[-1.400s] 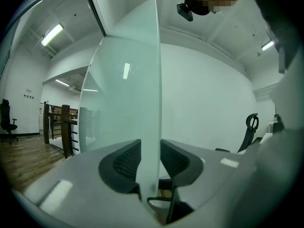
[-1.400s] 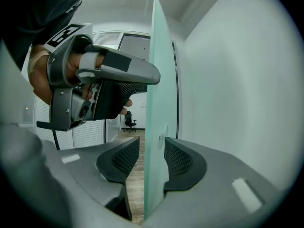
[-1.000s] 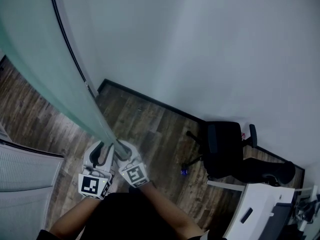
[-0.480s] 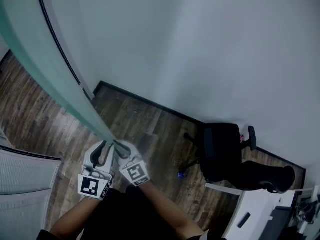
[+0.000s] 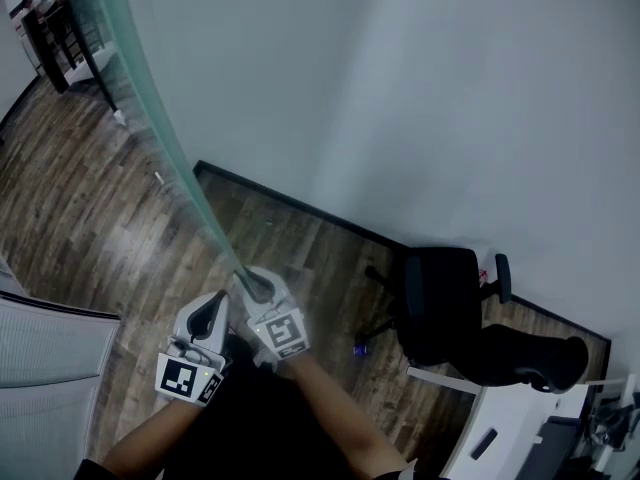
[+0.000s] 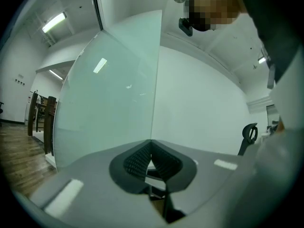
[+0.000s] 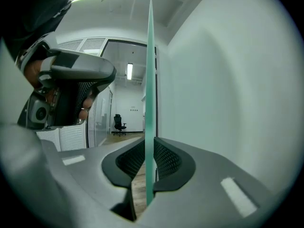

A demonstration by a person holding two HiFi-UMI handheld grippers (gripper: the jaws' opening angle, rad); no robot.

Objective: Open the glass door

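Right gripper (image 5: pixel 258 288): jaws closing on the free vertical edge of the glass door (image 5: pixel 160 128). In the right gripper view the green-tinted edge (image 7: pixel 150 80) stands upright between the ribbed pads (image 7: pixel 167 159), which bear on it from both sides. Left gripper (image 5: pixel 214 308): jaws pressed together at the tips, nothing between them; it sits just to the left of the right gripper, on the other side of the pane. In the left gripper view the frosted pane (image 6: pixel 109 108) rises ahead of the closed tips (image 6: pixel 151 145); contact cannot be confirmed. Door position: the pane runs from the upper left of the head view down to the right gripper, over a wood floor (image 5: pixel 90 208). A black office chair (image 5: pixel 445 303) stands well apart to the right, by the white wall (image 5: pixel 450 98).
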